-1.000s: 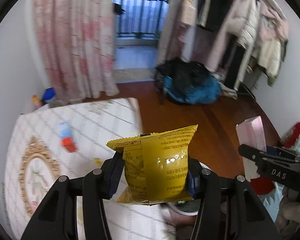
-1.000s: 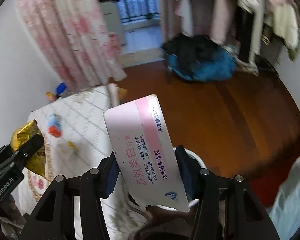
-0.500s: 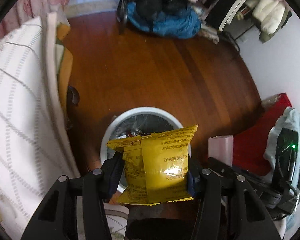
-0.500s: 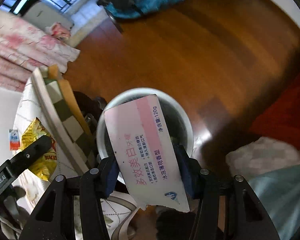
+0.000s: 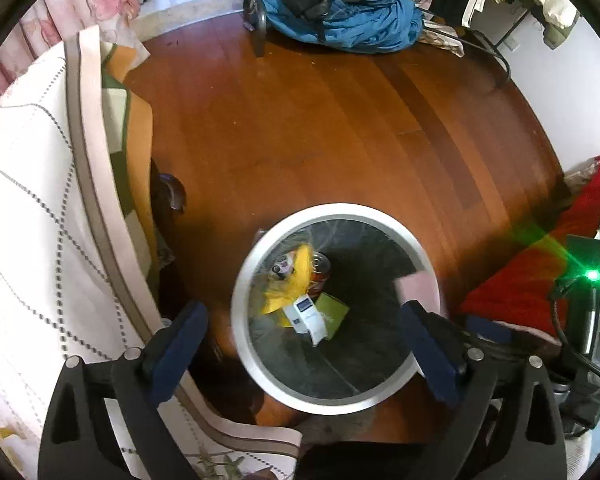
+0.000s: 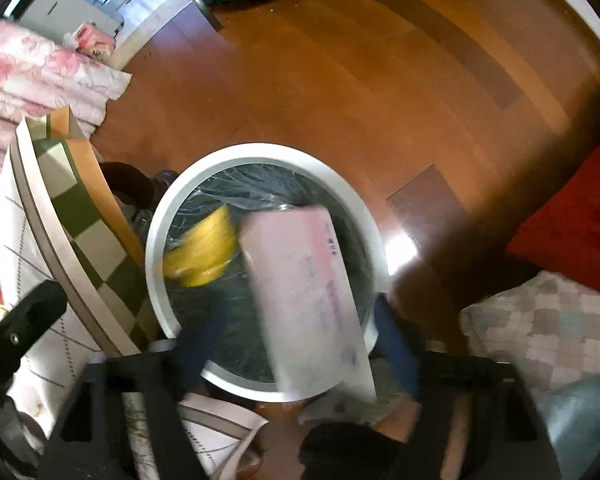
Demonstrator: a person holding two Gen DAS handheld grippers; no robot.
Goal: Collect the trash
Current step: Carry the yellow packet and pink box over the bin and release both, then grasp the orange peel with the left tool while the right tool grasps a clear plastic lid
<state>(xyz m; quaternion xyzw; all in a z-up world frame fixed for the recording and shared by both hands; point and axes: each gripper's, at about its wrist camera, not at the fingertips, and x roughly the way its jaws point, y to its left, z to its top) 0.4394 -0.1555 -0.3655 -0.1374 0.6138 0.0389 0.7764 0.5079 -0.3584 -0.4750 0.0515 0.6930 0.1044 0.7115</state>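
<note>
1. The left hand-held gripper (image 5: 304, 334) hangs above the trash bin (image 5: 244, 284), its two blue-padded fingers (image 5: 178, 334) spread wide apart with nothing between them.
2. The bin is round with a pale rim and a dark liner, and stands on the wooden floor (image 5: 320, 120) just right of the bed (image 5: 28, 208) edge.
3. In the left wrist view, the yellow snack wrapper (image 5: 296, 280) lies inside the bin on its left side. Its long axis runs from the near left up toward the far right, beside a can (image 5: 280, 268) and a small white-and-blue box (image 5: 306, 316).
4. The right hand-held gripper (image 6: 300, 344) is also over the bin, and its blurred fingers look spread apart, not touching the box.
5. The pink box (image 6: 304, 292) is blurred with motion between those fingers, over the bin's mouth. Its long axis runs near to far, tilted, with the far end pointing down into the bin toward the left and the near end toward the camera. Whether it touches a finger I cannot tell.
6. In the right wrist view the yellow wrapper shows as a blurred shape left of the pink box, inside the rim.
7. A red cloth (image 5: 540, 272) lies on the right, and a blue heap of clothes (image 5: 340, 16) lies on the far floor.
</note>
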